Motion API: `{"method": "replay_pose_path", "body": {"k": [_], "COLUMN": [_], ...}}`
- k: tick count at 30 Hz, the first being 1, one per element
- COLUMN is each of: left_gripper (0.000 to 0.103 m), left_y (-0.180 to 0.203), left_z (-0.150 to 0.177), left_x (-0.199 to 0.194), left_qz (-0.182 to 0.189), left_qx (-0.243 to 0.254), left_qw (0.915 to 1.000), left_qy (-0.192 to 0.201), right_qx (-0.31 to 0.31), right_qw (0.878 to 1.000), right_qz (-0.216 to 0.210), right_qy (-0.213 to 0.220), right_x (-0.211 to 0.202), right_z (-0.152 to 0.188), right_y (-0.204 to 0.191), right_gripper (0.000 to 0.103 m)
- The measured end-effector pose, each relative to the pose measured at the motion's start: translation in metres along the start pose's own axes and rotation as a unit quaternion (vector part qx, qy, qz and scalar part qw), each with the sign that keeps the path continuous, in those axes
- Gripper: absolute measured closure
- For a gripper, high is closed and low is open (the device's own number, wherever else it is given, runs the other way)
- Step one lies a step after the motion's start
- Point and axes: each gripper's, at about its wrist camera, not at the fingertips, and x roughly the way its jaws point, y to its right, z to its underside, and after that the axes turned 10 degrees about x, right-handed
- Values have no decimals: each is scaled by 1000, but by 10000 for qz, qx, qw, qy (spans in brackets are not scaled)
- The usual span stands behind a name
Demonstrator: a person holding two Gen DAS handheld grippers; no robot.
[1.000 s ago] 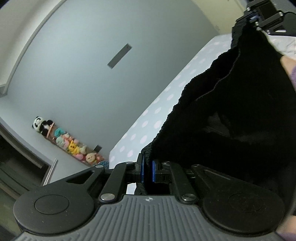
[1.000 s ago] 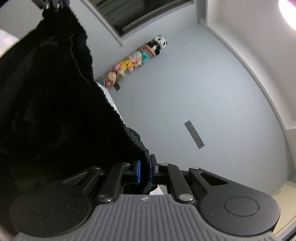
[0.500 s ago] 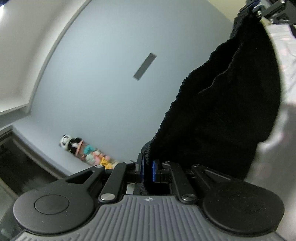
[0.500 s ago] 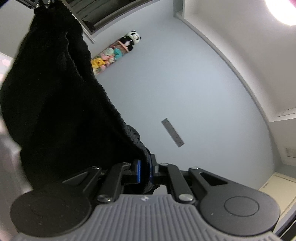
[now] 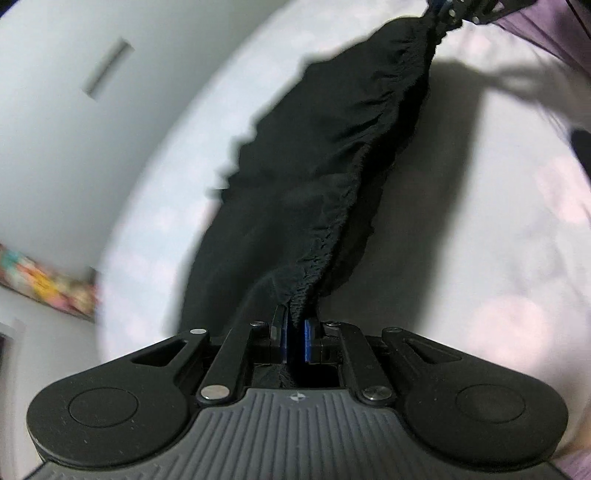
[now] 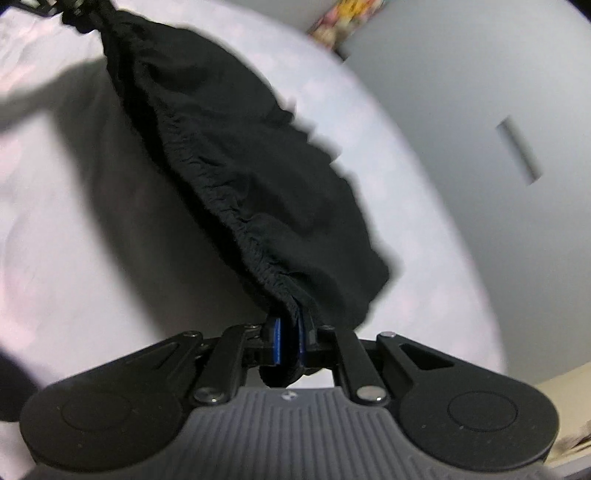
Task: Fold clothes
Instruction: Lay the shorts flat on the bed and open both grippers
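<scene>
While the black garment [image 5: 325, 155] was stretched between the two tools, its gathered elastic waistband [image 5: 332, 240] was seen running as a ruffled ridge from one to the other. The left hand-held gripper [image 5: 293, 341] was closed on one end of that band, blue pads [image 5: 283, 341] pressed against a pinch of dark cloth, with only the fabric's thickness between them. The right hand-held gripper [image 6: 289, 343] was clamped likewise on the opposite end, its blue pads [image 6: 277, 345] nipped onto the bunched band. In the left wrist view the right tool [image 5: 458, 9] was glimpsed at the top edge, where the cloth narrowed into it; in the right wrist view the left tool [image 6: 55, 5] was caught at the upper left corner in the same way.

The garment was held above a bed [image 5: 498, 240] covered with a pale sheet bearing faint pink dots, and the loose body of the cloth sagged to the far side of the band. A dark shadow [image 5: 454, 147] was cast on the sheet beside it. Whether any part of the fabric touched the bedding could not be told from the blurred frames.

Beyond the bed a grey-blue wall [image 5: 55, 129] was visible, with a narrow grey rectangular plate [image 5: 107, 68] fixed to it. A blurred row of colourful soft toys [image 5: 40, 280] was seen against the wall near the bed's edge. Purple fabric [image 5: 546, 33] was noted at the upper right of the left wrist view.
</scene>
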Motion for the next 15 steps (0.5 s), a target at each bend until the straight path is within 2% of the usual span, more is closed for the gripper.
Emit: {"method": "replay_pose_path", "body": {"k": [1,3,7,9,11,14,15], "left_gripper": [97,96,95,92,88,85,81], "left_y": [12,14,9,9,2,-6,-6], "left_z": [6,14,26,27,38,47,51], "left_x": [11,23,37,36,38,39,36], "left_qz": [195,429,682,794,905,1117,1160], "left_qx": [-68,-512,-1230,-1655,-2145,-2690,-2792], "left_qw": [9998,9977,9900,9830,9725,9566,9530], "left_qy": [-53,-84,-93,-77,-15,127,170], "right_qx": [114,350,700,878,1075,1405,1538], "right_qw": [9997,9983,9950,9932,9908,9859,9831], "right_qz": [-152,-342,-562,-632,-707,-858,-958], "right_qy": [-150,-320,-437,-430,-409,-311,-275], "right_x": [9,21,32,44,52,30,24], "right_z": [12,30,47,38,33,41,46], "right_y": [-7,-14,-14,-9,-31,-49,-48], "right_gripper": [93,93,93,92,90,84,76]}}
